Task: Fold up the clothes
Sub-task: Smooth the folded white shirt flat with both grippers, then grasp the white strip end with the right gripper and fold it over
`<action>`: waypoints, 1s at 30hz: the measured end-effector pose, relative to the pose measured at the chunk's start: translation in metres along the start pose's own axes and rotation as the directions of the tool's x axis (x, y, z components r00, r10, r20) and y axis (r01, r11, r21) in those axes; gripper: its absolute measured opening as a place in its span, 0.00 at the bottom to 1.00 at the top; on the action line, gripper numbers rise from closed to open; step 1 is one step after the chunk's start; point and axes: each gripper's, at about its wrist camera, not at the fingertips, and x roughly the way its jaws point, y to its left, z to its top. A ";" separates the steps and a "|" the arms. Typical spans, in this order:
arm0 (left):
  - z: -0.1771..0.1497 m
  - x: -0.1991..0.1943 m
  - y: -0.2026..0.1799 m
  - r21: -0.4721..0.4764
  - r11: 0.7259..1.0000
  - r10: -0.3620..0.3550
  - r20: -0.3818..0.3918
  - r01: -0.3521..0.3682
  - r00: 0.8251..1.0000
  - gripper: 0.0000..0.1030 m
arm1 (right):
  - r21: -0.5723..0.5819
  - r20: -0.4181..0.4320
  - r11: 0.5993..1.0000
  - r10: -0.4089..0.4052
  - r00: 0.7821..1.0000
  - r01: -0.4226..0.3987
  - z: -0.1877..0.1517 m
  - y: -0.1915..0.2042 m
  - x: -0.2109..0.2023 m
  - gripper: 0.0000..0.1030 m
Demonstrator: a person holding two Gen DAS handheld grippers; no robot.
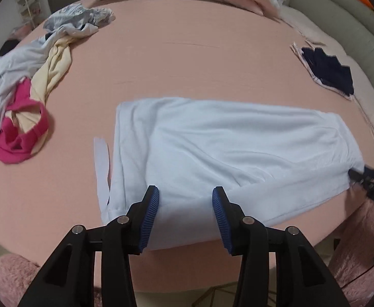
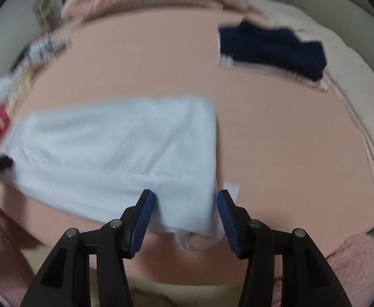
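Across the pink bed [image 1: 187, 58], the pale blue garment [image 1: 225, 148] lies folded into a long flat band, its near edge hanging a little over the mattress at six o'clock. Left gripper [image 1: 185, 213] sits right over that near edge, fingers spread with cloth between them, pads not visibly pinching. Right gripper [image 2: 184, 216] works the other end of the same band, fingers spread too; the corner droops between them, and with this much blur I cannot say for sure whether a pad brushes the fabric. No earlier picture to compare, so I call only what shows: both sets of fingers stand apart, neither clamped on cloth.

Progress check! At two o'clock in the left view a dark navy piece [image 1: 327, 73] sits flat on its own, probably finished. At nine to ten o'clock an unfolded heap [image 1: 25, 94] of grey, cream and hot pink waits untouched. A white strip [image 1: 102, 168] lies just beside the band at eight o'clock.

So: one garment seemingly done, one mid-fold and likely needing another crosswise fold, several left in the heap.
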 end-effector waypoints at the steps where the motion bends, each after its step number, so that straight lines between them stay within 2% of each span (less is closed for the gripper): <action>1: 0.001 -0.005 0.005 -0.009 0.999 0.050 0.009 -0.050 0.999 0.39 | 0.007 0.002 1.000 0.008 1.000 -0.008 -0.004 -0.003 0.003 0.56; 3: 0.002 -0.021 0.017 -0.042 0.992 0.121 0.040 -0.119 0.992 0.39 | 0.063 -0.039 0.997 0.040 0.998 -0.038 -0.008 -0.018 0.004 0.59; 4: 0.002 -0.029 0.023 -0.057 0.993 0.111 0.057 -0.108 0.992 0.39 | 0.085 -0.049 0.995 0.050 0.998 -0.046 -0.009 -0.023 0.001 0.59; 7: -0.001 -0.036 0.035 -0.061 0.996 0.073 0.053 -0.069 0.996 0.39 | 0.101 0.003 0.995 0.027 1.000 -0.028 -0.010 -0.035 -0.012 0.61; 10: -0.012 -0.018 0.039 -0.045 0.996 0.077 0.000 -0.077 0.997 0.39 | 0.163 0.005 0.985 0.064 0.998 -0.064 -0.012 -0.041 -0.004 0.61; 12: -0.019 -0.008 0.041 -0.032 0.989 0.140 -0.036 -0.141 0.989 0.42 | 0.185 0.005 0.978 0.098 0.995 -0.097 -0.017 -0.035 -0.002 0.61; 14: -0.021 -0.011 0.044 -0.051 0.986 0.159 -0.027 -0.160 0.987 0.42 | 0.167 0.002 0.984 0.070 0.998 -0.070 -0.018 -0.031 -0.005 0.61; 17: -0.020 -0.026 0.038 -0.046 0.985 0.167 0.056 -0.164 0.984 0.41 | 0.141 0.056 0.990 0.010 0.998 -0.018 -0.016 -0.030 -0.018 0.61; 20: -0.018 -0.027 0.031 -0.029 0.995 0.096 0.083 -0.094 0.992 0.41 | 0.123 0.069 0.990 -0.073 0.995 0.064 -0.013 -0.026 -0.022 0.61; 22: -0.018 -0.022 0.031 -0.024 0.986 0.165 0.057 -0.164 0.985 0.41 | 0.086 0.013 0.992 -0.094 0.995 0.093 -0.013 -0.021 -0.012 0.61; 23: -0.018 -0.019 0.032 -0.022 0.979 0.202 0.043 -0.202 0.978 0.41 | 0.092 0.009 0.993 -0.081 0.997 0.080 -0.015 -0.023 -0.013 0.61; 25: -0.020 -0.028 0.035 -0.059 0.993 0.110 0.068 -0.106 0.992 0.41 | 0.116 0.021 0.993 -0.041 0.999 0.038 -0.018 -0.028 -0.016 0.61; 26: -0.022 -0.034 0.033 -0.059 0.996 0.076 0.088 -0.071 0.993 0.41 | 0.143 0.035 0.990 0.011 0.999 -0.015 -0.020 -0.033 -0.019 0.61; 27: -0.023 -0.039 0.030 -0.054 0.998 0.047 0.108 -0.041 0.993 0.41 | 0.184 0.045 0.977 0.097 0.994 -0.104 -0.020 -0.040 -0.019 0.61; 28: -0.022 -0.042 0.025 -0.038 0.999 0.023 0.129 -0.019 0.991 0.41 | 0.224 0.048 0.957 0.179 0.983 -0.186 -0.018 -0.047 -0.014 0.61; 30: -0.021 -0.044 0.016 -0.007 1.000 -0.011 0.167 0.012 0.986 0.41 | 0.288 0.049 0.914 0.284 0.958 -0.285 -0.018 -0.053 -0.008 0.61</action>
